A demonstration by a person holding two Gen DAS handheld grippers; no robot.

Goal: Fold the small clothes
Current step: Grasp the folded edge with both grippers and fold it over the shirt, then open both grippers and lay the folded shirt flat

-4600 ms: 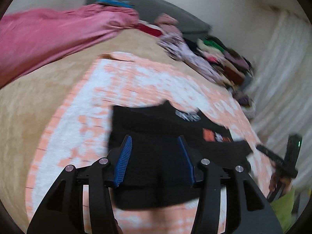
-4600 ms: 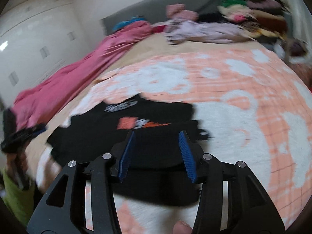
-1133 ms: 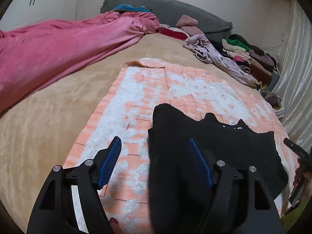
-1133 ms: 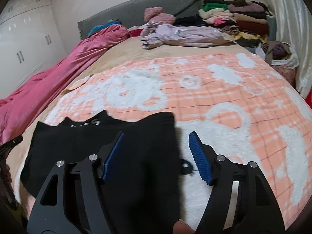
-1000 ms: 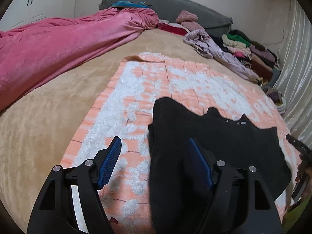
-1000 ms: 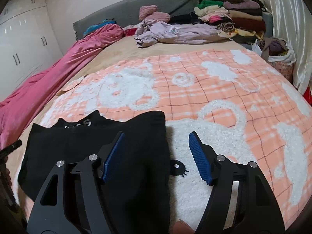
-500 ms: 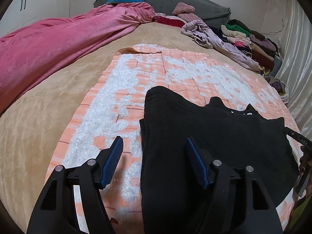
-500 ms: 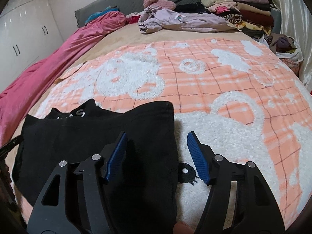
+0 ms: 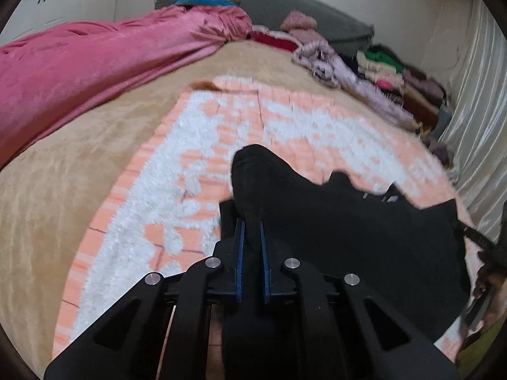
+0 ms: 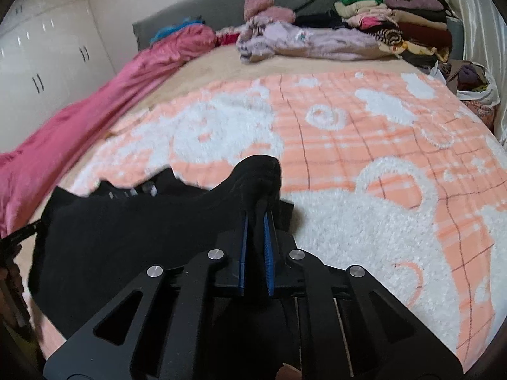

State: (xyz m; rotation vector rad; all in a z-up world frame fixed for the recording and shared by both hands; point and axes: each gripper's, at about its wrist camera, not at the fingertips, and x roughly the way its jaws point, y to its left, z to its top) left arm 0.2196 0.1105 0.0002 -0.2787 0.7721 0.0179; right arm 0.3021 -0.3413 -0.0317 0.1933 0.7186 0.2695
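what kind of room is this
Most likely a bedroom: a wide bed with a grey headboard, white wardrobe doors beside it, and stacked clothes near the head. The black garment lies on an orange blanket.

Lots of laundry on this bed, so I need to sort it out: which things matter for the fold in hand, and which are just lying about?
In the job:
black garment
left gripper, shut on it
right gripper, shut on it
orange blanket under it

Lying about:
pink quilt
lilac clothes
folded stack
grey headboard
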